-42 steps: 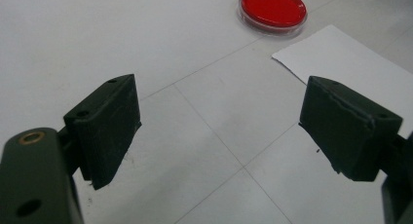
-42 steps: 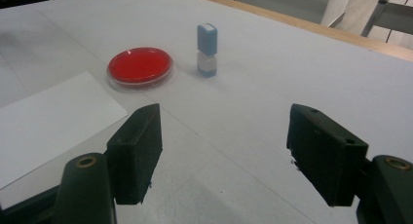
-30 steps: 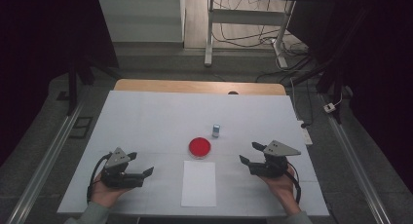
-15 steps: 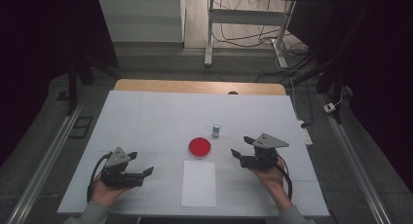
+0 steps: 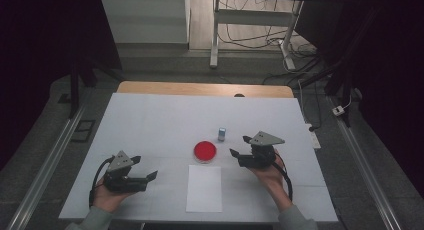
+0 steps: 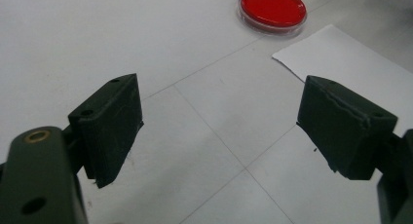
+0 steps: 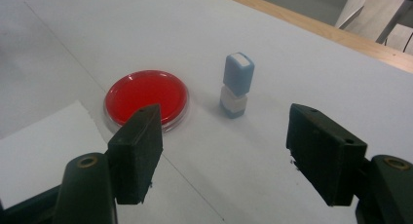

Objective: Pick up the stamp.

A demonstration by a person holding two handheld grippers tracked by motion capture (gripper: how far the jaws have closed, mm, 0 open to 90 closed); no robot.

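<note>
Right tool (image 5: 241, 147), jaws spread and empty, hovers near the blue-and-white stamp (image 7: 237, 85), which stands upright just beside the red dish (image 7: 146, 99). Nothing lies between them. Left tool (image 5: 146, 168), likewise released, faces the paper sheet (image 5: 204, 188) on the white surface (image 5: 150, 125).

R gripper (image 5: 239, 146) moved fwd/left, now near red dish (image 5: 205, 151) & small stamp (image 5: 221, 134); jaws wide.
</note>
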